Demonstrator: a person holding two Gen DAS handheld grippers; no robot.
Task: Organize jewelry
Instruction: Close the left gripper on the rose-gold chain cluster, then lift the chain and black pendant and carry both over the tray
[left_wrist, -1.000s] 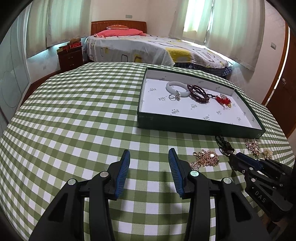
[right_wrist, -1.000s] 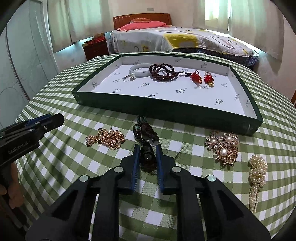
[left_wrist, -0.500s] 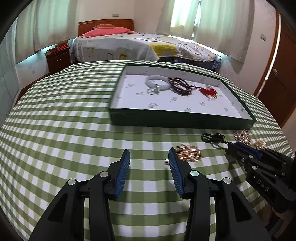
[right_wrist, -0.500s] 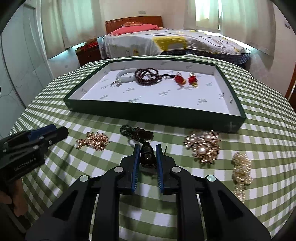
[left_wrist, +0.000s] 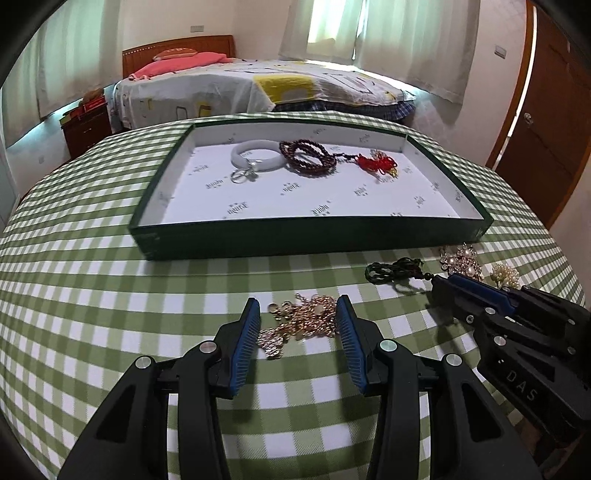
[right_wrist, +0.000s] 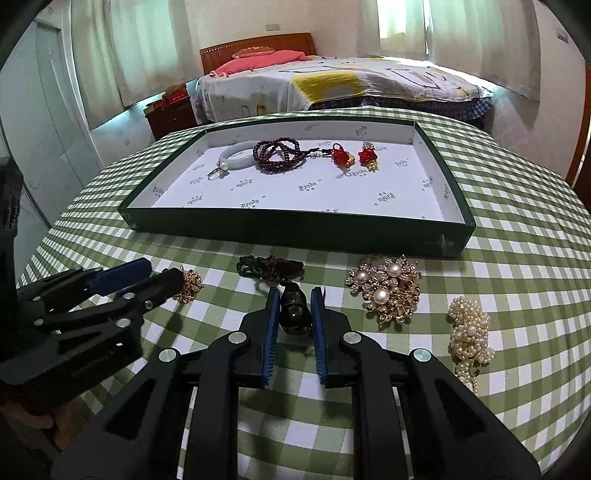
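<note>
A tangle of gold chain jewelry (left_wrist: 301, 321) lies on the green-checked counter (left_wrist: 92, 295), framed between the spread blue pads of the left tool (left_wrist: 297, 317), which stands released with neither pad pressing on the links. Just to its right, the right tool (right_wrist: 294, 314) is clenched on a dark bead pendant (right_wrist: 293, 314) whose dark green cord (right_wrist: 267, 266) trails forward across the cloth toward the tray. The green-walled tray (left_wrist: 295, 242), lined in white printed paper, sits beyond both tools and holds a white bangle (left_wrist: 255, 155) with a small ring at its near edge, coiled dark red beads (left_wrist: 308, 158) and red knot charms (left_wrist: 376, 162). The right wrist view alone shows the charms as two separate red pieces and gives a clear look at a pearl-and-gold brooch (right_wrist: 386, 286) and a pearl cluster (right_wrist: 469, 332) lying on the cloth to the right of the clenched tool; in the left wrist view these two sit half hidden behind the right tool's body. The gold chain is mostly hidden in the right view behind the left tool's tip.
</note>
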